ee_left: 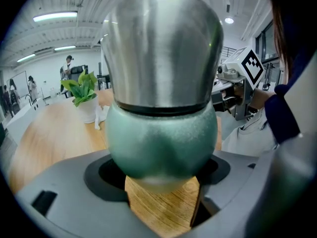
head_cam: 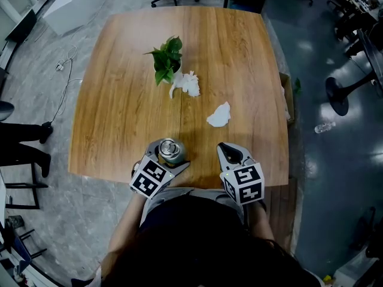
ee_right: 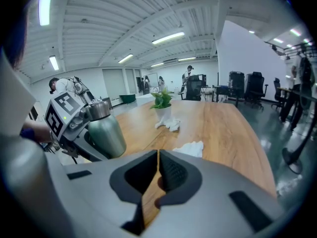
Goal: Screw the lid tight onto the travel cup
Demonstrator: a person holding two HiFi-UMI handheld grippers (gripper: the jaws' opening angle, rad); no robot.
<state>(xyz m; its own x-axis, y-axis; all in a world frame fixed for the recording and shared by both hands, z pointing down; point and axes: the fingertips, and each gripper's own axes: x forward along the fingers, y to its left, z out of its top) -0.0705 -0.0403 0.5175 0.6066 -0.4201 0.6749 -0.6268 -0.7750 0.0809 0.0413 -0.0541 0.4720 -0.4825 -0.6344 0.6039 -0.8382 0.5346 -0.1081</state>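
The travel cup [head_cam: 170, 152] stands near the table's front edge, with a green body [ee_left: 161, 138] and a silver lid [ee_left: 161, 48] sitting on top. My left gripper [head_cam: 167, 158] is shut on the lower body, one jaw on each side. In the right gripper view the cup [ee_right: 102, 133] stands upright at the left. My right gripper [head_cam: 224, 148] rests a little to the right of the cup, apart from it. Its jaws [ee_right: 157, 155] are shut with nothing between them.
A small potted plant [head_cam: 167, 57] stands mid-table with crumpled white tissue [head_cam: 188, 84] beside it. Another tissue [head_cam: 219, 115] lies ahead of my right gripper. The wooden table [head_cam: 119, 100] ends just behind both grippers. Office chairs and a bottle stand on the floor around.
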